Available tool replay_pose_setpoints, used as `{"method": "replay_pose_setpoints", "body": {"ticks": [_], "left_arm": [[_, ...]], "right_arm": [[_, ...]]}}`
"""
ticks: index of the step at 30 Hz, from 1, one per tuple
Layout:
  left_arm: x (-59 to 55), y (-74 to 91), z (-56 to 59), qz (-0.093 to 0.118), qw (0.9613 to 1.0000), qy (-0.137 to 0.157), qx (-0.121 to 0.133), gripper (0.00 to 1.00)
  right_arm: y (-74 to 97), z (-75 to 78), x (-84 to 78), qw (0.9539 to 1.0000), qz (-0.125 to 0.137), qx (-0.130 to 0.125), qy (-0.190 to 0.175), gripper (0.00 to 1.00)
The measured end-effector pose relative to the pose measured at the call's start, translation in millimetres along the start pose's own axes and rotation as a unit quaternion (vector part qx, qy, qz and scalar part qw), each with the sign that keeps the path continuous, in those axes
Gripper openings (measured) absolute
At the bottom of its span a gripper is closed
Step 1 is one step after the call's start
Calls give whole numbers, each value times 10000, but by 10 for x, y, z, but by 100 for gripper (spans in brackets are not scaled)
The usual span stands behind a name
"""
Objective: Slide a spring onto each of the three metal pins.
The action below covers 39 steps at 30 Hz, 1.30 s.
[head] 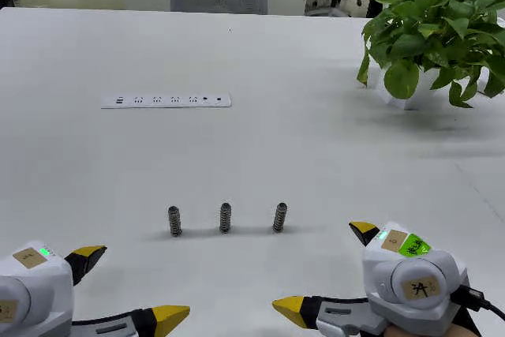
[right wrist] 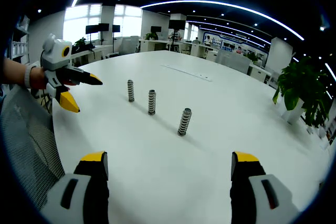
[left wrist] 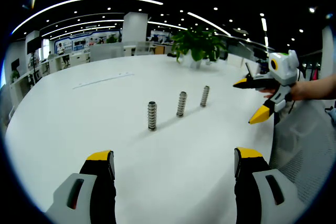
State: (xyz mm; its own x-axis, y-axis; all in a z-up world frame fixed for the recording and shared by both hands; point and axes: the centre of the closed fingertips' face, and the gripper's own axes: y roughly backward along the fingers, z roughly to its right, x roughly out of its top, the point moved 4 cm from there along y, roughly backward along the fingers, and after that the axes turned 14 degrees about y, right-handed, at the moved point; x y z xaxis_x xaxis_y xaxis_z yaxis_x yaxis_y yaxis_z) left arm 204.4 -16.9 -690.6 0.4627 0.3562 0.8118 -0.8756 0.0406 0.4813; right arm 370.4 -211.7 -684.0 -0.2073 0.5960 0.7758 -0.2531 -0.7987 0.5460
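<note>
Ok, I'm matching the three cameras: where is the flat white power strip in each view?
Head view: flat white power strip left of centre, beyond the three upright metal springs.
Left gripper view: strip upper left, beyond them.
Right gripper view: strip upper centre, beyond them.
Shared landmark: the leafy green potted plant.

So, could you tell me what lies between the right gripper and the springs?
Bare table separates the right gripper from the springs in the right gripper view.

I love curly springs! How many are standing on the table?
3, upright in a row on the white table: the left spring, the middle spring and the right spring. None looks hidden.
</note>
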Motion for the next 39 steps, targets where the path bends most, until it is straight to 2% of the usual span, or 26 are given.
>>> {"method": "replay_pose_setpoints", "body": {"ticks": [8,13,31,34,39], "left_arm": [[6,9,-6,23,10000,23,40,96],[-22,9,19,-50,9999,84,37,96],[-5,14,45,-36,10000,-9,33,97],[11,18,29,-8,10000,-36,48,97],[66,49,16,131,9998,109,78,96]], "right_arm": [[-1,5,8,10000,34,-5,-12,99],[13,33,26,9999,93,-39,-99,99],[25,36,-13,10000,-8,-46,-79,99],[39,57,-40,9999,-89,-89,-98,99],[50,72,-42,9998,-75,-113,-150,99]]}}
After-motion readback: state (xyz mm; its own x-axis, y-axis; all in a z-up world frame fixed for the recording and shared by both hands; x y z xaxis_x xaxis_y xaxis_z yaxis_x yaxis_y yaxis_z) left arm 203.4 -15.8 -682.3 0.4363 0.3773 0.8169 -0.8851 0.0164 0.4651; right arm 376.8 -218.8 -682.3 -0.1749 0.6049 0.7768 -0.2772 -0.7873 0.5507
